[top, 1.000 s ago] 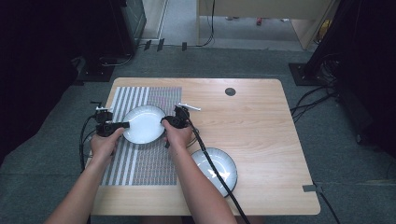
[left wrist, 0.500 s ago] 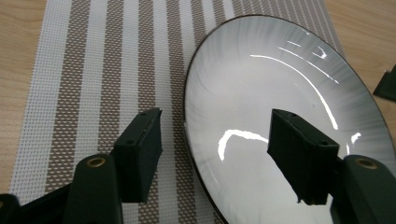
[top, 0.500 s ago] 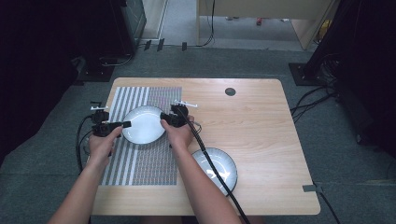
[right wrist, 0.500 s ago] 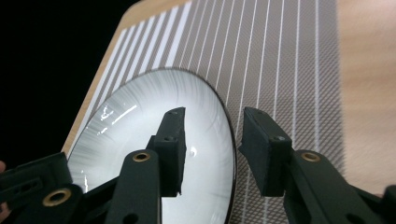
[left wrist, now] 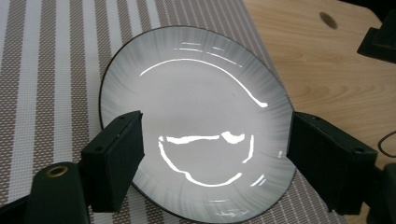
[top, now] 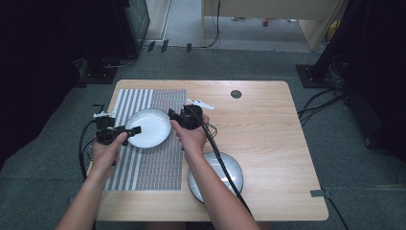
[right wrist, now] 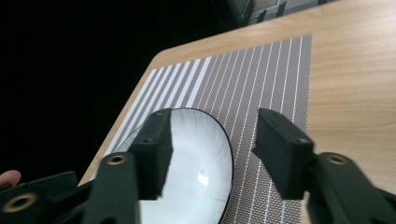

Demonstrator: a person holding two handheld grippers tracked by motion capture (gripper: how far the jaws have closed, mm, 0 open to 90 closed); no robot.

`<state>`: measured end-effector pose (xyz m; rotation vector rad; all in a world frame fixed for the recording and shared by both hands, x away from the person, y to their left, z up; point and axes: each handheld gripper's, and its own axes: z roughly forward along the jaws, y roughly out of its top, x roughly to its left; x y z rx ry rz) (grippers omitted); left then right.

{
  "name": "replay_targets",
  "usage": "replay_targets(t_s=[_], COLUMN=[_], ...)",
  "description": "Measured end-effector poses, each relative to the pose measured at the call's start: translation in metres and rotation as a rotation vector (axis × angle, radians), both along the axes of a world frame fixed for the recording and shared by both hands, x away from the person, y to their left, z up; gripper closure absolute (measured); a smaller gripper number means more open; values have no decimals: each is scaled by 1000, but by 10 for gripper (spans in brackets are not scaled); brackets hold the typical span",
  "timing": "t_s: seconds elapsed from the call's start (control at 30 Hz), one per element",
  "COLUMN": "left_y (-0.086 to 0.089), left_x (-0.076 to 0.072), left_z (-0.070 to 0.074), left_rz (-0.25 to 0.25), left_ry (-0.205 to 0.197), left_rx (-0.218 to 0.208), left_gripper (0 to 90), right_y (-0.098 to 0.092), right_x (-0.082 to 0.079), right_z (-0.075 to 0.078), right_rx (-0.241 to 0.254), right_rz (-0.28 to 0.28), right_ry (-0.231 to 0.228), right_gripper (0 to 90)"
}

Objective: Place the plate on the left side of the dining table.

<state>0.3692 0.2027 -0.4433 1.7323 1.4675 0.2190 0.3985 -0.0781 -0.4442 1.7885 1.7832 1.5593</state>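
Lying flat on the grey-and-white striped woven placemat, the round white plate with a thin dark rim sits near the mat's far half, toward its right edge, on the pale wooden table. Neither gripper has hold of it.

The left gripper hangs at the plate's left rim in the high view, its black jaws pointing across the dish. From the left gripper view the white plate lies below and between the two jaws, which stand wide apart — they have just been opening, and no pad presses on the rim. The striped mat runs off to the left of that view, bare wood to the right.

The right gripper is held at the plate's right rim in the high view, a black cable trailing back along the forearm. In the right gripper view its jaws are spread too, having just been opening, with nothing gripped; the plate's edge shows below the left jaw and the mat lies beyond.

A second round plate — greyish, with a dark rim — rests on the wood near the table's front edge, partly under the right forearm. A small dark round disc lies flush in the tabletop toward the far side.
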Motion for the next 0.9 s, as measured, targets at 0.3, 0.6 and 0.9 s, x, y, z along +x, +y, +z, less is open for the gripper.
replay_targets(t_s=[0.3, 0.6, 0.9], left_y=[-10, -27, -44], left_x=[-15, -29, -39], left_z=[11, 21, 21], left_rz=[-22, -49, -65], left_ry=[-38, -62, -78], left_rx=[-15, -20, 2], left_gripper=[182, 182, 182], right_y=[-21, -47, -77], right_x=[-17, -34, -53], right_z=[20, 28, 24], right_rx=[32, -21, -27], right_rz=[31, 53, 66], right_ry=[-29, -59, -48], right_gripper=[344, 288, 263])
